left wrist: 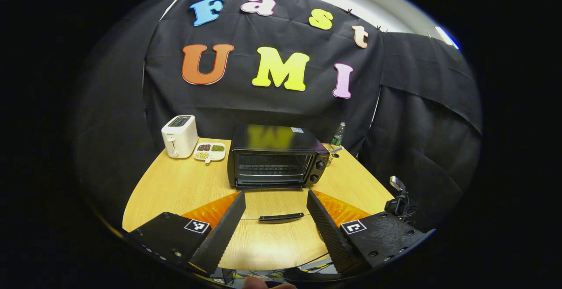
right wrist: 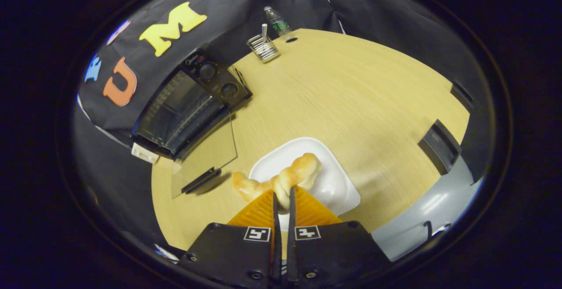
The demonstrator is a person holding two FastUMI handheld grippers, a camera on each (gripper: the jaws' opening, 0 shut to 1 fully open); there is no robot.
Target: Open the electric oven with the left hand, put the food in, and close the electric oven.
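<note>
- While the left gripper [left wrist: 275,205] hangs above the near edge of the wooden table [left wrist: 184,183], its two fingers stand spread wide with nothing between them but bare tabletop.
- Straight ahead of those fingers sits the electric oven [left wrist: 274,156], black, its glass door [left wrist: 263,201] dropped flat onto the table toward the gripper.
- From the left gripper view, the door's dark handle [left wrist: 281,217] lies crosswise in the gap between the two fingertips, lower than they are and touching neither.
- Left of the oven stand a white toaster [left wrist: 179,136] and, just beside it, a divided dish [left wrist: 210,152] of small foods; a green-labelled bottle [left wrist: 337,135] stands behind the oven's right corner.
- Over on the right, the right gripper [right wrist: 282,194] has its fingers nearly pressed together, pinching a twisted bread stick [right wrist: 281,178] near its middle.
- Either end of the bread sticks out from the fingers: one end over the white square plate [right wrist: 333,188], the other past the plate's edge over the table.
- From the right gripper view, the oven lies well apart to the upper left of the bread, its open glass door reaching toward the plate without touching it.
- A wire rack [right wrist: 262,47] stands near the bottle at the far table edge.
</note>
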